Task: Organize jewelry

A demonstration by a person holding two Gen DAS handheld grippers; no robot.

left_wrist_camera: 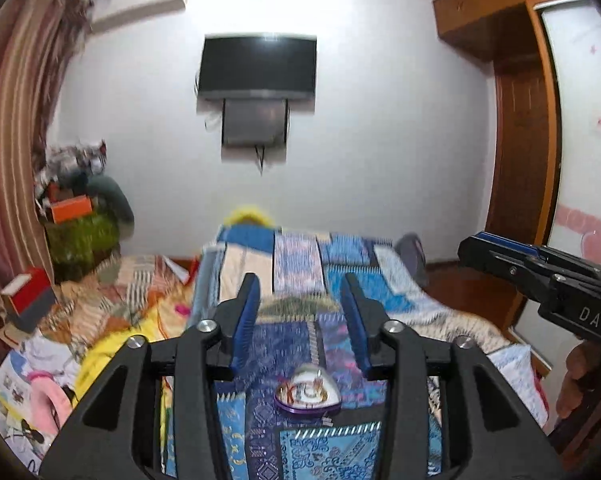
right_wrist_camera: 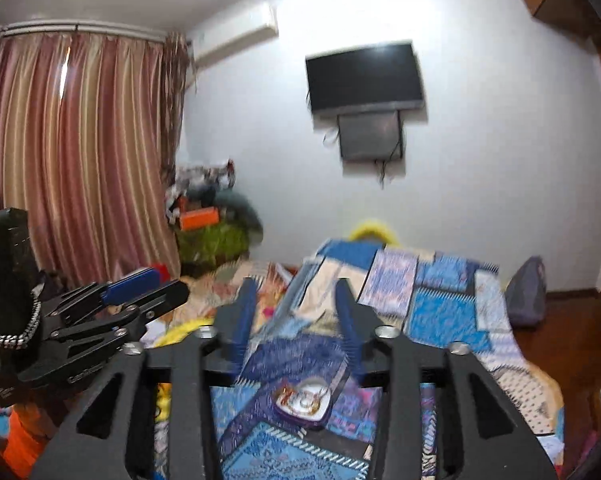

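Below, both grippers' blue-padded fingers (left_wrist_camera: 247,312) spread wide over a heart-shaped purple-rimmed jewelry box (left_wrist_camera: 307,394).

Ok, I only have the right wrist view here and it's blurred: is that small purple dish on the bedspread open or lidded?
Observer: In the left wrist view the purple heart-shaped box is sharper. It seems to have a clear domed lid on, with jewelry under it.
Operator: Is the left gripper open? I only see it side-on.
Observer: Yes. The left gripper has its fingers spread, with nothing between them.
Operator: Any sign of the person?
Observer: A hand shows below the right gripper, at the right edge of the left view.
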